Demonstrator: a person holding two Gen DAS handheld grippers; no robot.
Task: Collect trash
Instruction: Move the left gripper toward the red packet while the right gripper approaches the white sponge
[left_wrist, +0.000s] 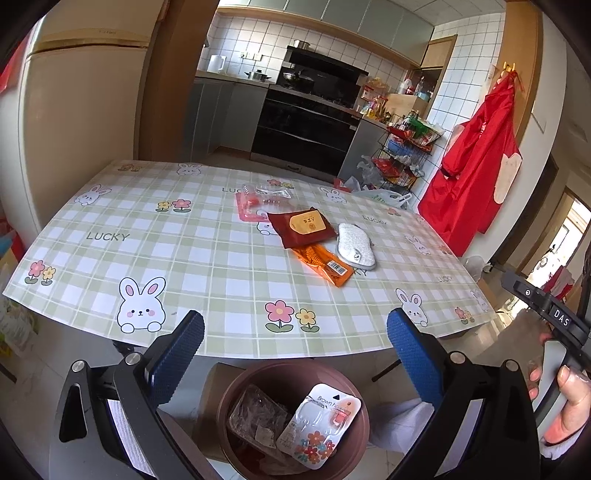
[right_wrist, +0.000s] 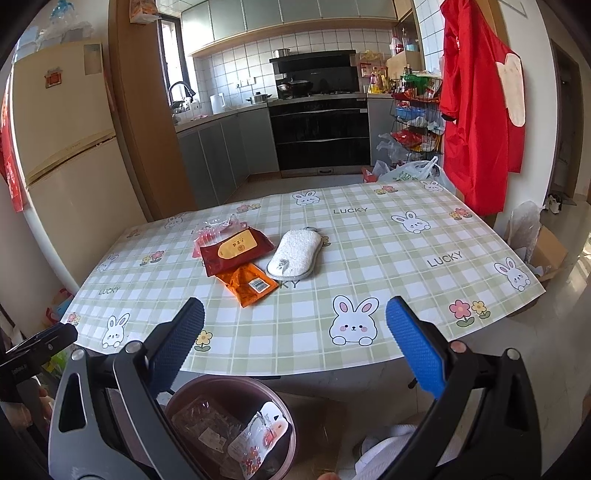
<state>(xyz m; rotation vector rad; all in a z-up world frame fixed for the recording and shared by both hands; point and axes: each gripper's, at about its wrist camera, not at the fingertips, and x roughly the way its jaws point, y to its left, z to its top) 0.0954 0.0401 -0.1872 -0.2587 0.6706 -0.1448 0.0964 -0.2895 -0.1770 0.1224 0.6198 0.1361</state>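
A brown bin (left_wrist: 354, 443) (right_wrist: 291, 439) stands on the floor below the table's near edge, holding a white hair-clip card (left_wrist: 321, 424) (right_wrist: 258, 439) and clear plastic wrap (left_wrist: 255, 413). My left gripper (left_wrist: 295, 350) hangs open and empty above the bin. My right gripper (right_wrist: 295, 343) is open and empty too, over the near edge. On the table (left_wrist: 110, 258) (right_wrist: 424, 277) lie a dark red packet (left_wrist: 301, 227) (right_wrist: 236, 251), an orange wrapper (left_wrist: 325, 266) (right_wrist: 251, 284), a white sponge pad (left_wrist: 356, 245) (right_wrist: 295, 254) and a pink pack (left_wrist: 255, 203) (right_wrist: 214, 232).
A fridge (left_wrist: 74, 110) stands left of the table. A red apron (left_wrist: 476, 166) hangs on the wall at the right, with a wire rack (left_wrist: 402, 155) and plastic bags (right_wrist: 413, 170) beyond the far edge. A hand (left_wrist: 569, 398) holds the other gripper's handle at the right.
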